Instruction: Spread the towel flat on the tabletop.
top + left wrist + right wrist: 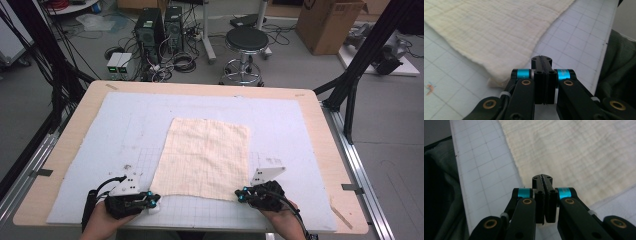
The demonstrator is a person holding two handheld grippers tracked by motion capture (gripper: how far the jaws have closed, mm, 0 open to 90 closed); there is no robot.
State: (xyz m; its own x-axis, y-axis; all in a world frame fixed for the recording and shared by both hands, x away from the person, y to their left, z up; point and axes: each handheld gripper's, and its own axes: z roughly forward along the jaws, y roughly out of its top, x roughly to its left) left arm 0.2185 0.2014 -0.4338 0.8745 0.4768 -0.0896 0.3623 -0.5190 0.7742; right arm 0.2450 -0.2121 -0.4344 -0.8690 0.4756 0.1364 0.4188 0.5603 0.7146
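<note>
The left claw (pixel 541 58) has its jaws pressed together with nothing between them, its tip just short of the near left corner of the cream muslin cloth (pixel 499 32). The right claw (pixel 542 178) is likewise closed on nothing, poised at the cloth's near right corner, where the hem runs past its tip. In the high view both claws sit low at the near edge, the left claw (pixel 150 200) and the right claw (pixel 241 194) one at each near corner of the cloth (pixel 205 157).

The cloth lies spread flat near the middle of a white gridded mat (pixel 300 125) that covers the wooden worktop (pixel 327 150). It looks thin, soft and very light, with a crinkled weave and a faint check; it should fold and drape with no resistance and slide easily over the smooth mat. It is not fragile, but a pinch too shallow may slip off the hem. The sensible places to take hold are the two near corners, each claw opening and closing over the doubled edge so that the cloth lifts evenly.
</note>
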